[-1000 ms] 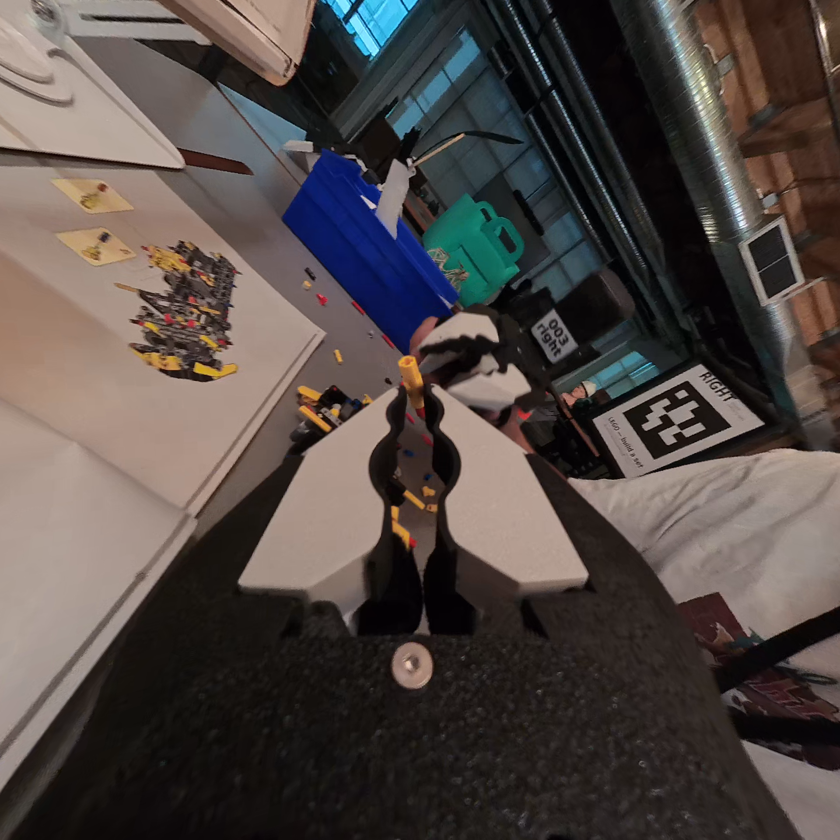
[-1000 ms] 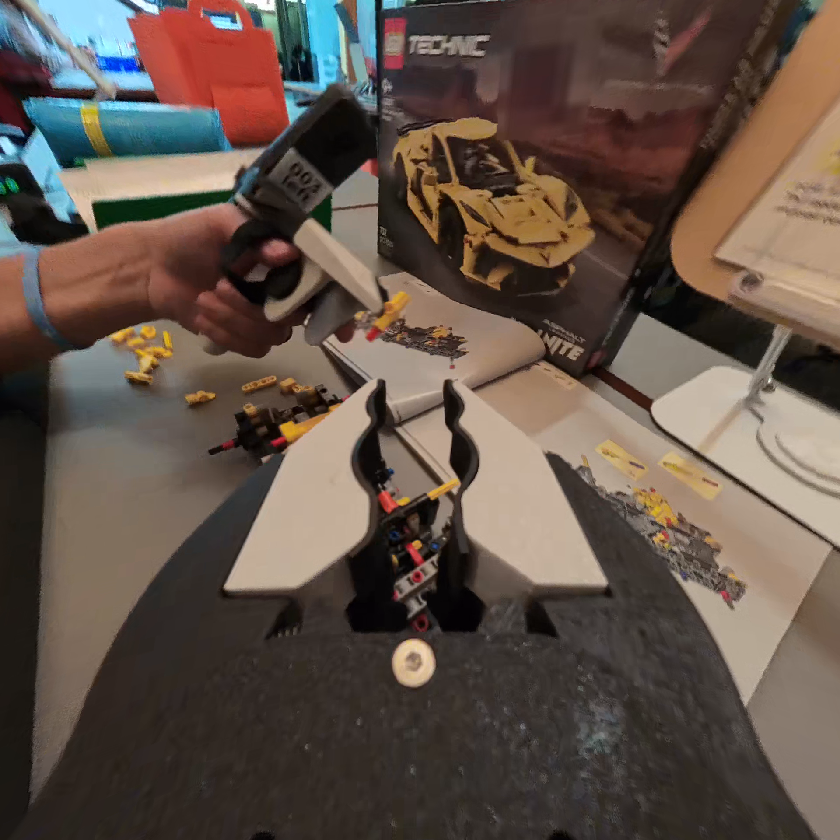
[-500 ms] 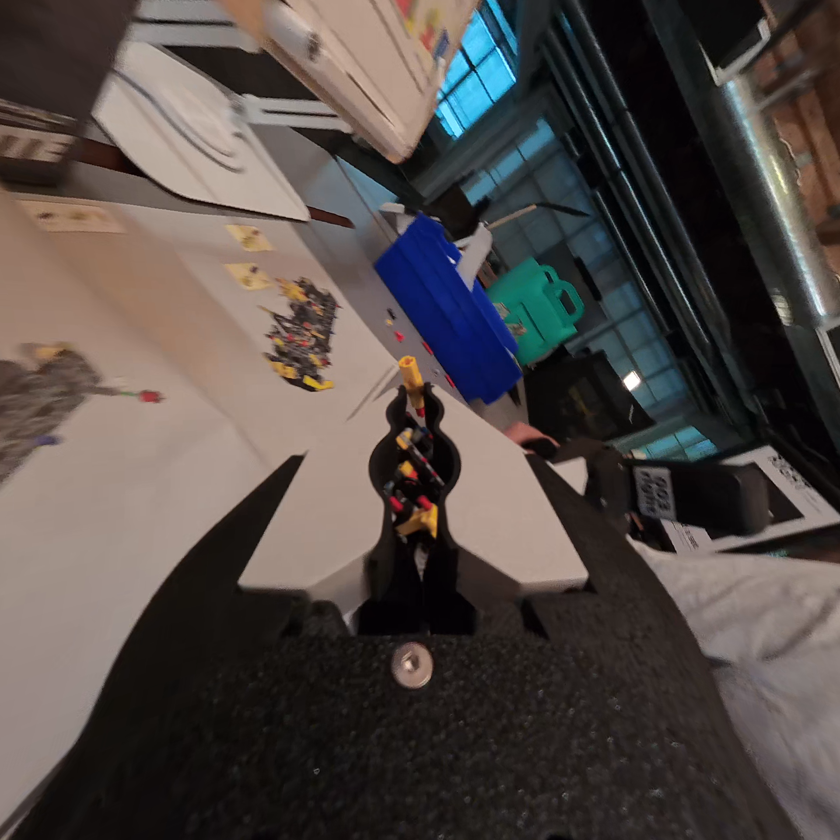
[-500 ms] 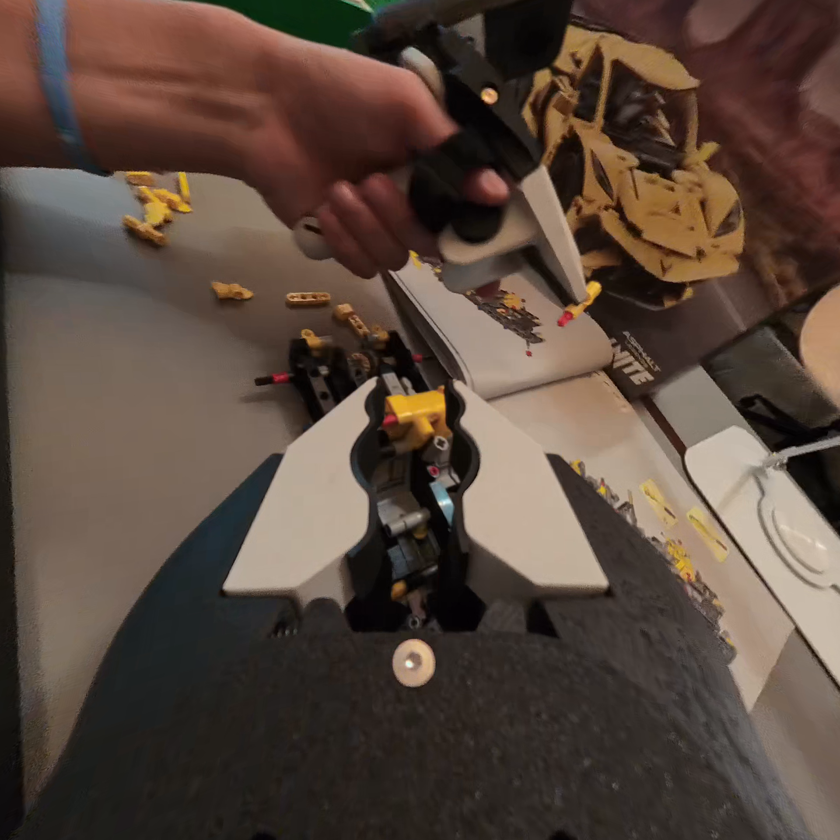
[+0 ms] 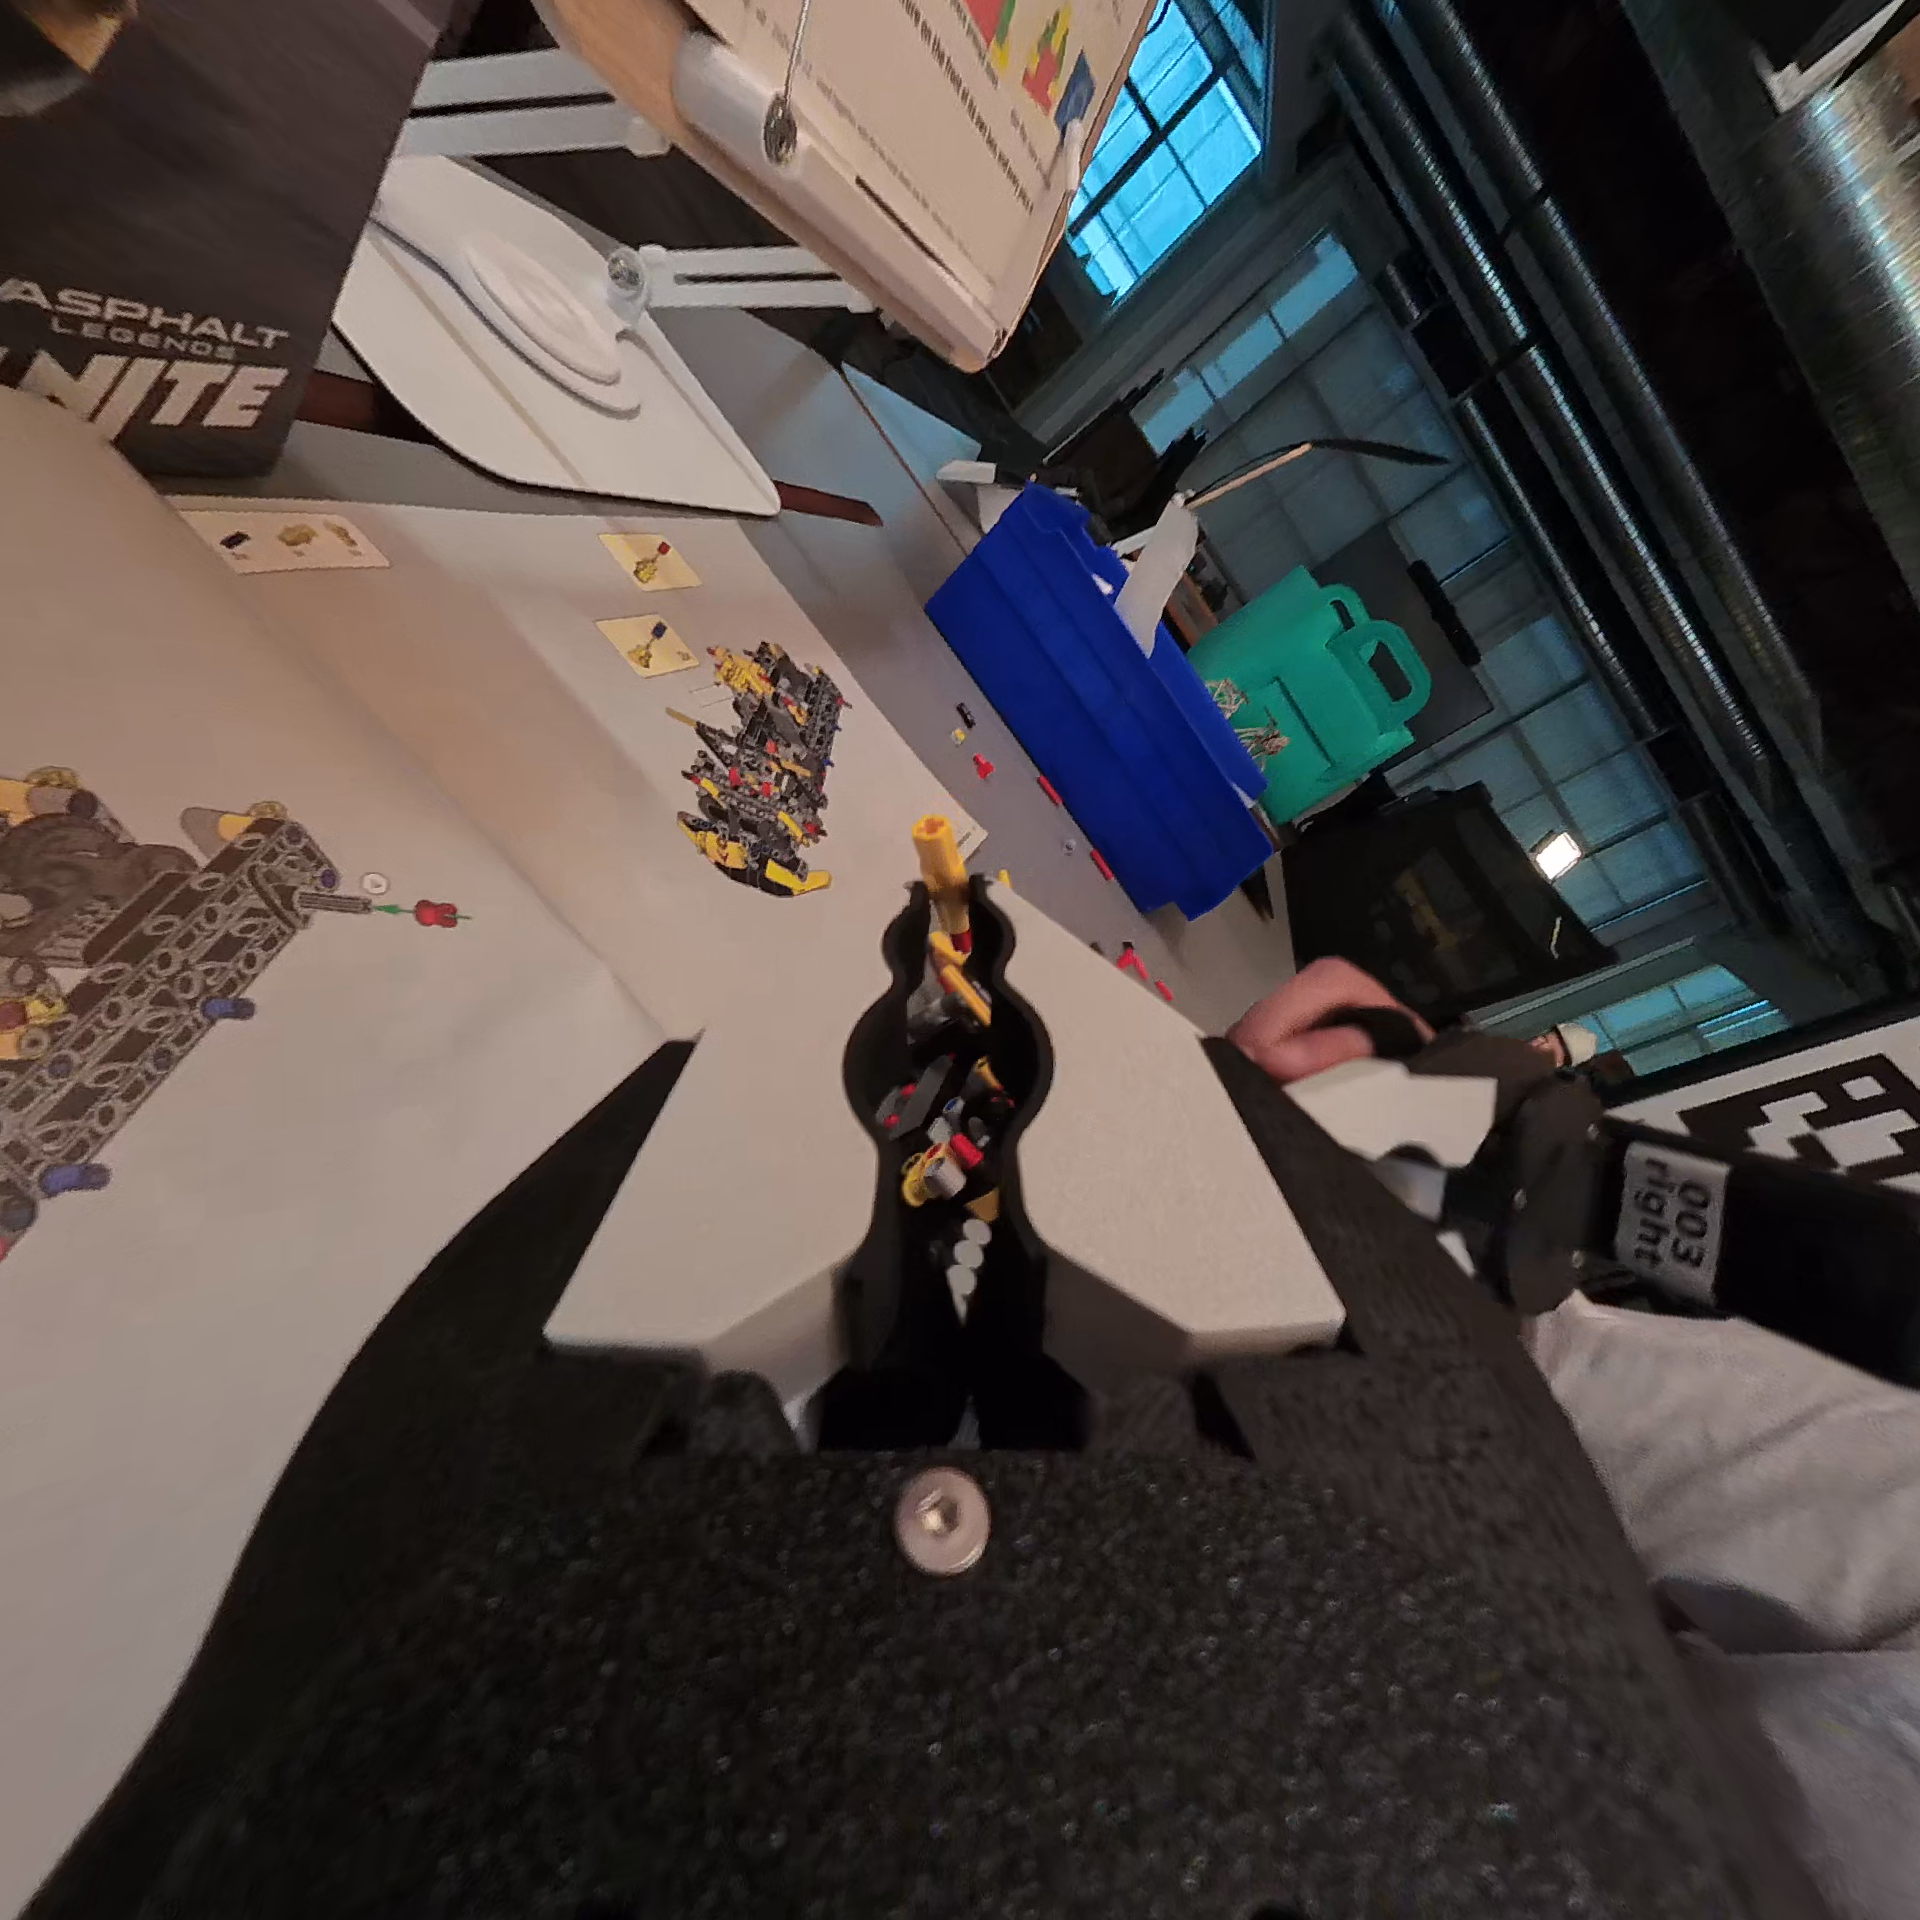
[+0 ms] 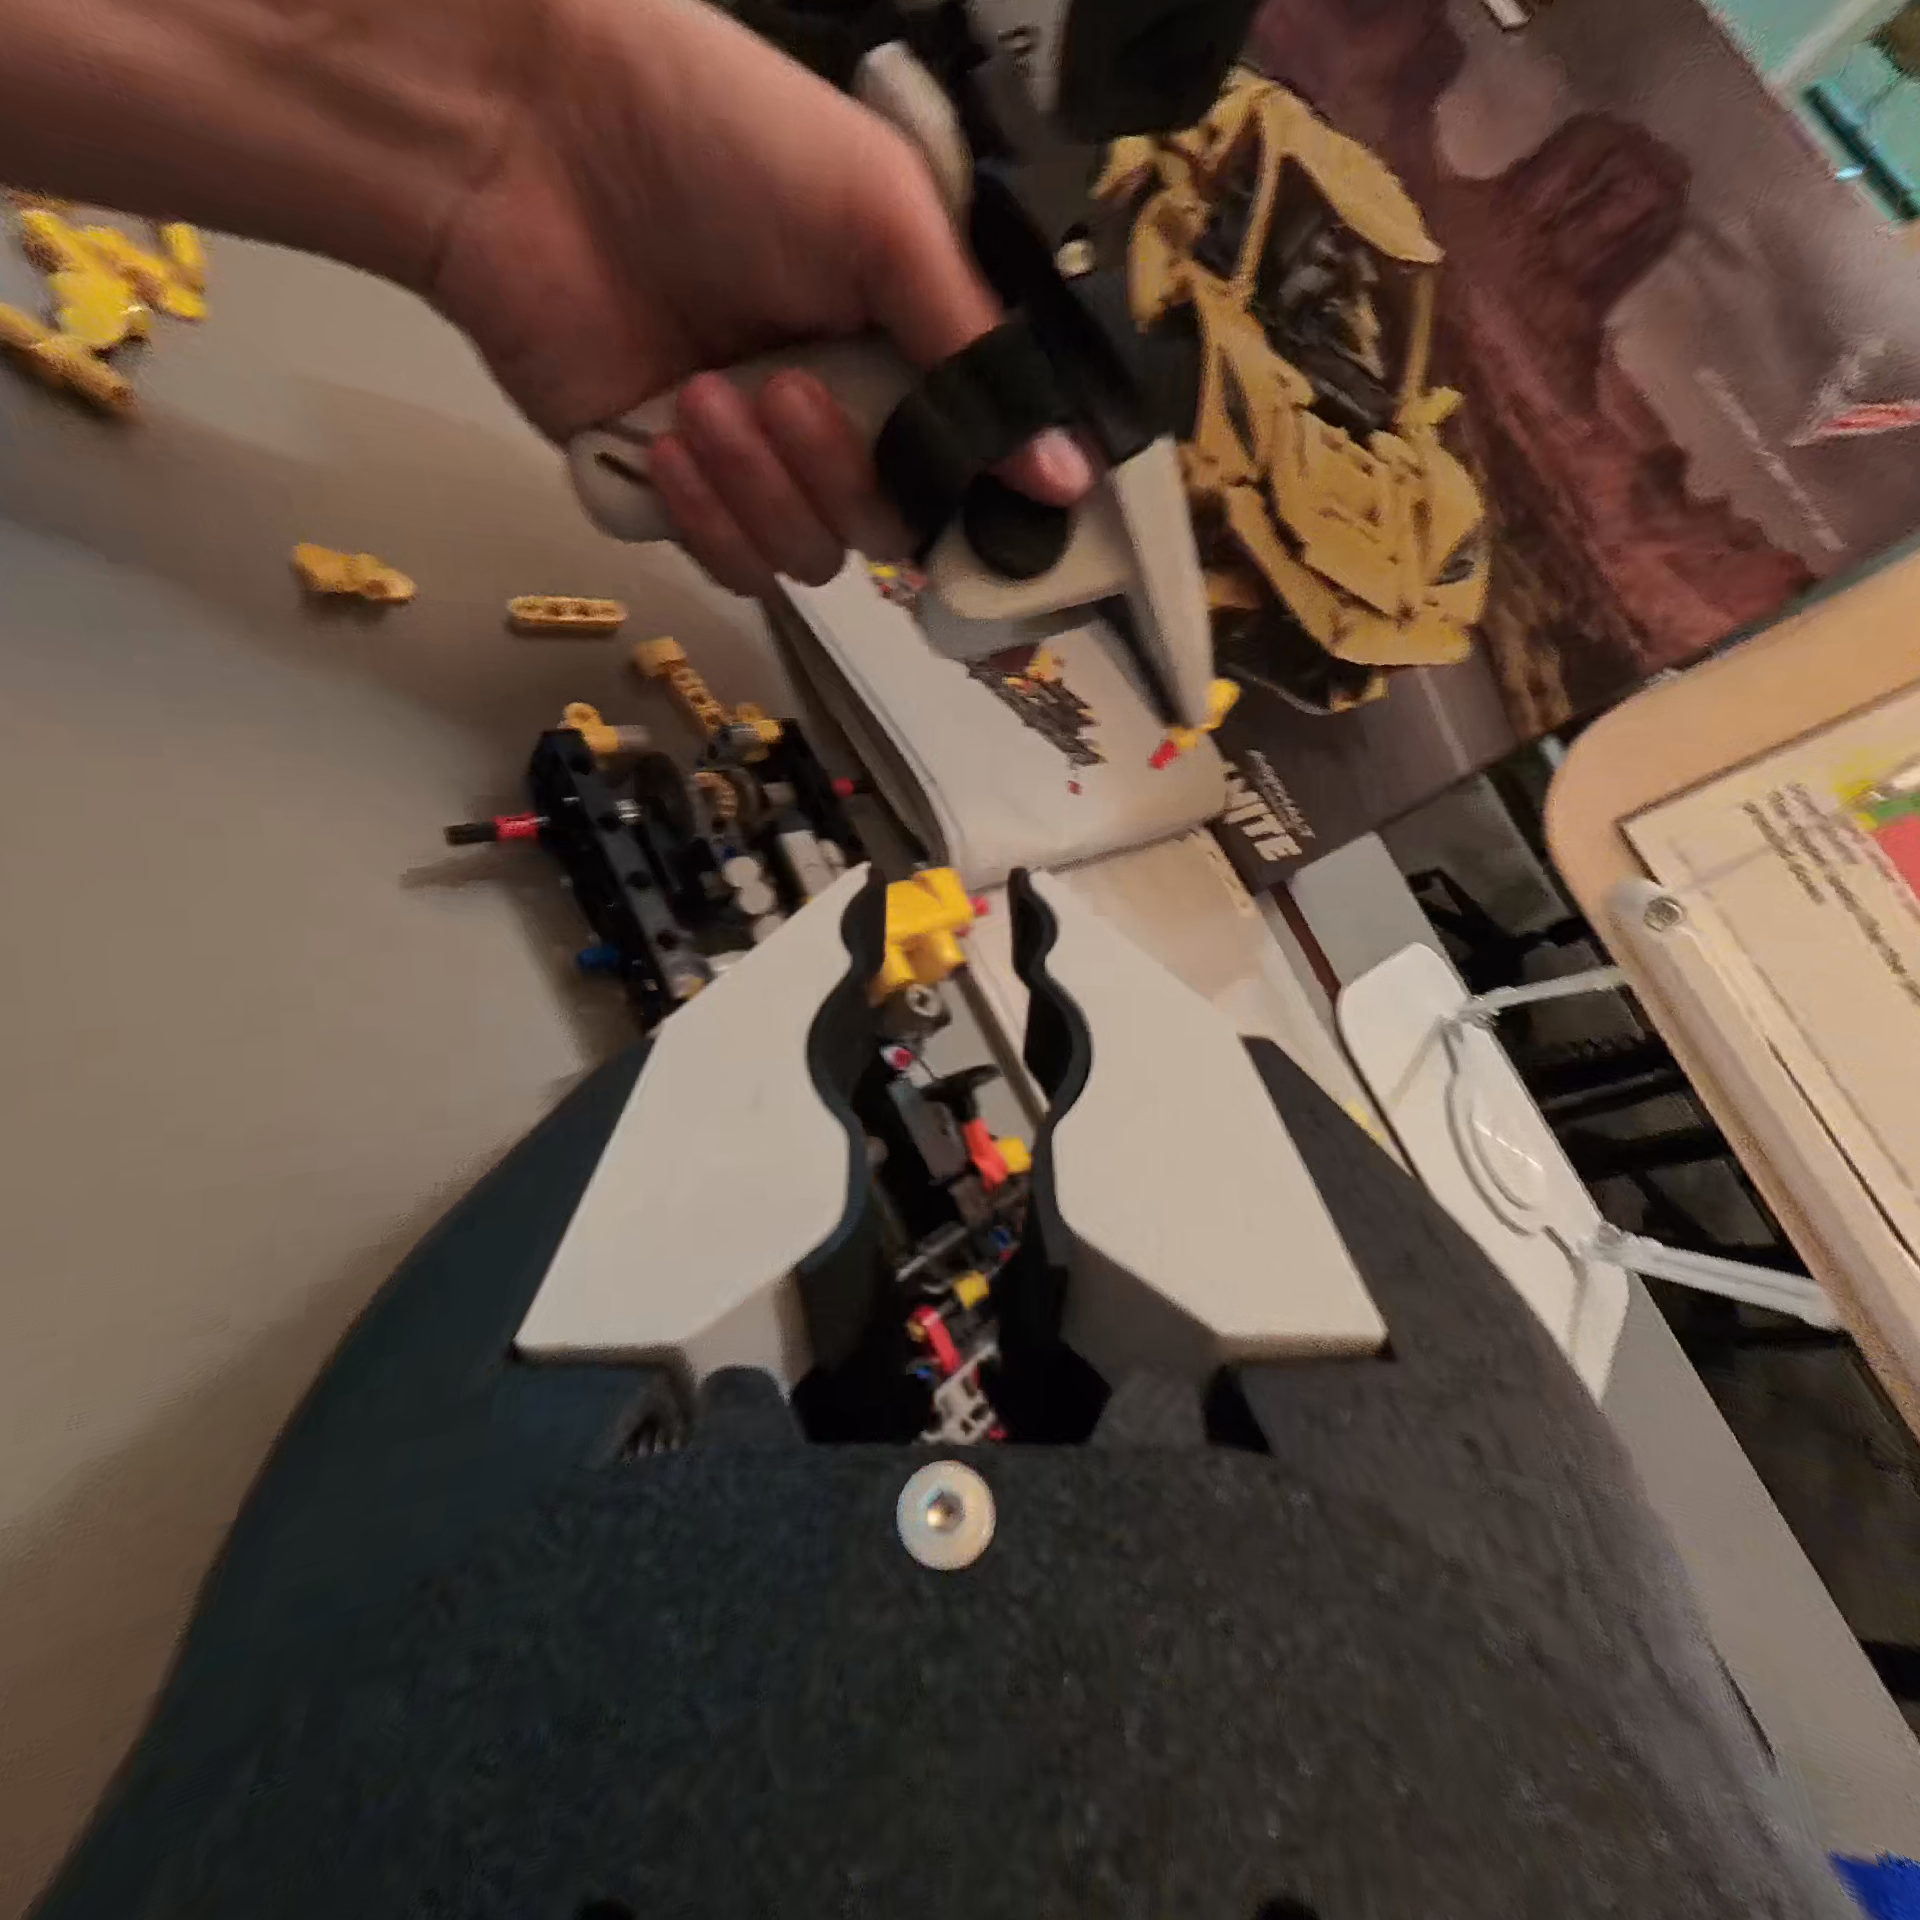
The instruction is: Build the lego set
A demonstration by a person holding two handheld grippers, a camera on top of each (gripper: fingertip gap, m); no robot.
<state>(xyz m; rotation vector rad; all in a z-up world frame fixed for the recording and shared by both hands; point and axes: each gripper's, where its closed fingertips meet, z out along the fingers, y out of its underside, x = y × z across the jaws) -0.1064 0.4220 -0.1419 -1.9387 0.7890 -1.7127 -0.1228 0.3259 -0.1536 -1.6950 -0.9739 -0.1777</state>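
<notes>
My left gripper [image 5: 943, 896] is shut on a small yellow connector with a red pin [image 5: 935, 847]. It also shows in the right wrist view [image 6: 1195, 717], held by a hand above the open instruction booklet [image 6: 997, 758]. The partly built black and yellow chassis [image 6: 665, 842] lies on the grey table. My right gripper [image 6: 948, 899] hovers over its near end with jaws apart, so a yellow part [image 6: 920, 930] shows between them. I cannot tell whether the fingers touch it. In the left wrist view the chassis [image 5: 951, 1101] shows through the finger gap.
The set's box [image 6: 1558, 436] stands behind the booklet. Loose yellow pieces [image 6: 561, 613] lie at the left. A white stand base [image 6: 1475, 1122] and a tilted board [image 6: 1766, 935] are at the right. A blue bin [image 5: 1091, 748] and small red pieces [image 5: 1101, 862] lie beyond the booklet. Spacing between my two grippers at the tips: around 10 cm.
The left gripper has swung right over the booklet toward the box, still holding the yellow connector. The right gripper has moved in closer over the chassis.
</notes>
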